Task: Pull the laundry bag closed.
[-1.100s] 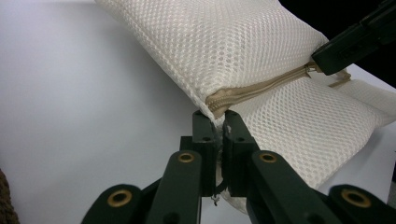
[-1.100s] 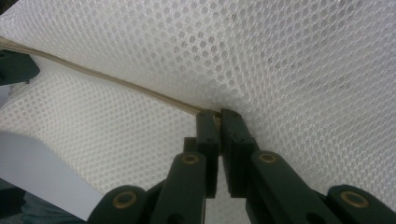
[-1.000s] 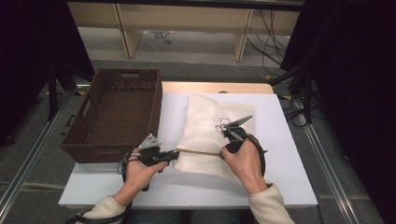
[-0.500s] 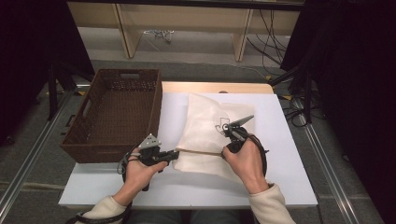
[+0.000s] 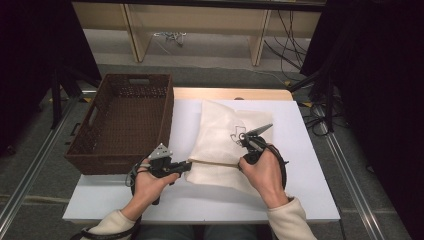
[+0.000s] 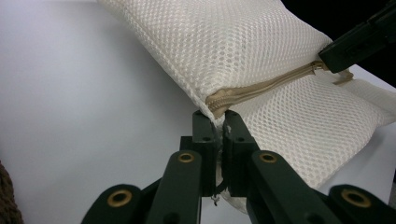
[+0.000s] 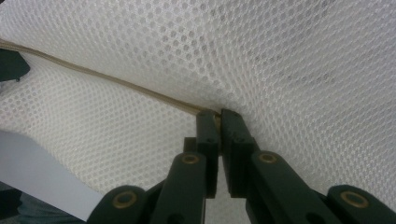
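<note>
The left gripper (image 6: 215, 122) was clamped on the near-left corner of the mesh bag (image 5: 225, 145), which lay on the white table (image 5: 300, 200). The right gripper (image 7: 218, 114) pinched the zipper (image 6: 266, 86) farther along; the 2 should probably pull apart evenly, keeping the seam taut.

A white table (image 5: 305, 190) is set on grey carpeted floor (image 5: 30, 150); pale wooden shelving (image 5: 195, 20) and dark curtains (image 5: 380, 75) are seen behind.

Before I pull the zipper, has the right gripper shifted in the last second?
No. The right gripper sits where it was, against the wicker basket and the table edge.
</note>
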`<state>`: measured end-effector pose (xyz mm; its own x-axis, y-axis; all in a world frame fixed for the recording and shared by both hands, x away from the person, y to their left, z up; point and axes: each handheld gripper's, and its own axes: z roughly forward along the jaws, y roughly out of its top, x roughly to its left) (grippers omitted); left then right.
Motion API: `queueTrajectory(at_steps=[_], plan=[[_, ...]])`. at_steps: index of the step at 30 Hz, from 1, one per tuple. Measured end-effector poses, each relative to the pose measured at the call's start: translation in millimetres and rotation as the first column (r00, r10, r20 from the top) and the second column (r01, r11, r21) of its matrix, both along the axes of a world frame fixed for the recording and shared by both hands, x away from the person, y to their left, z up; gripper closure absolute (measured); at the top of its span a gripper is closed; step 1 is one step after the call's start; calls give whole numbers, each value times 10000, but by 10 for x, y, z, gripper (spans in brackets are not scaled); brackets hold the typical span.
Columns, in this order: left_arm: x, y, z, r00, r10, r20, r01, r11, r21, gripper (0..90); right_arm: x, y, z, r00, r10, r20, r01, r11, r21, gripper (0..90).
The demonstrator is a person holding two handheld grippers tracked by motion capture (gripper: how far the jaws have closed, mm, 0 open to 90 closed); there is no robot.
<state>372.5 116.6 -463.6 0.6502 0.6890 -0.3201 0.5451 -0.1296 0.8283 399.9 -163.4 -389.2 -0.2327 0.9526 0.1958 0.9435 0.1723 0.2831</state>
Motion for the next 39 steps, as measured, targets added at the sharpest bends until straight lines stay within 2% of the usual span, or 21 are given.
queueTrajectory(at_steps=[7,8,9,11,12,14,15,17,19,20,23,25,28,30,31,39], plan=[[4,9,-1,10000,-22,48,22,9999,120,851,-8,-24,-1,10000,-9,80,8,10000,17,876],[4,9,-2,10000,-24,51,23,9999,114,851,2,-51,-23,9978,424,507,-421,9991,-70,876],[3,8,1,10000,-19,8,19,9999,113,851,-20,-23,9,10000,23,36,-23,10000,24,876],[1,12,1,10000,30,-40,-30,9999,133,851,-28,-16,11,9999,-153,53,153,9999,-22,876],[1,15,-3,10000,92,-16,-92,9999,131,851,-31,-32,8,9999,-26,150,27,9999,-114,876],[-5,21,3,9999,-66,79,64,9998,200,851,-44,-20,22,9993,-352,-77,352,9994,-55,876],[-24,2,6,10000,15,42,-15,10000,79,851,-40,-50,7,9998,-14,223,16,10000,-82,876],[-29,2,10,9999,-43,128,41,9998,188,851,-54,-49,21,9999,-157,58,157,9999,3,876],[-30,-2,5,10000,35,-29,-35,10000,23,851,-47,-64,10,9999,-123,86,123,9999,-21,876],[-29,7,5,10000,19,-37,-18,9999,117,851,-53,-65,7,9997,-70,218,70,10000,31,876],[-32,0,4,10000,10,-30,-10,10000,42,851,-53,-73,8,9996,-46,279,48,10000,-78,876],[-37,3,7,10000,-13,4,13,9999,130,851,-64,-57,24,9992,-409,53,409,9992,1,876],[-34,0,2,10000,-5,-7,5,10000,49,851,-57,-86,11,9995,-229,218,230,9997,-40,876],[-39,4,6,10000,-6,-4,6,9999,150,851,-65,-76,19,9988,-486,-13,486,9988,-22,876],[-41,3,6,10000,-25,6,25,9999,137,851,-53,-106,5,9997,-188,152,190,9998,-84,876],[-47,2,9,10000,-94,-11,94,9998,149,851,-70,-104,20,9988,-491,4,491,9988,-70,876]])
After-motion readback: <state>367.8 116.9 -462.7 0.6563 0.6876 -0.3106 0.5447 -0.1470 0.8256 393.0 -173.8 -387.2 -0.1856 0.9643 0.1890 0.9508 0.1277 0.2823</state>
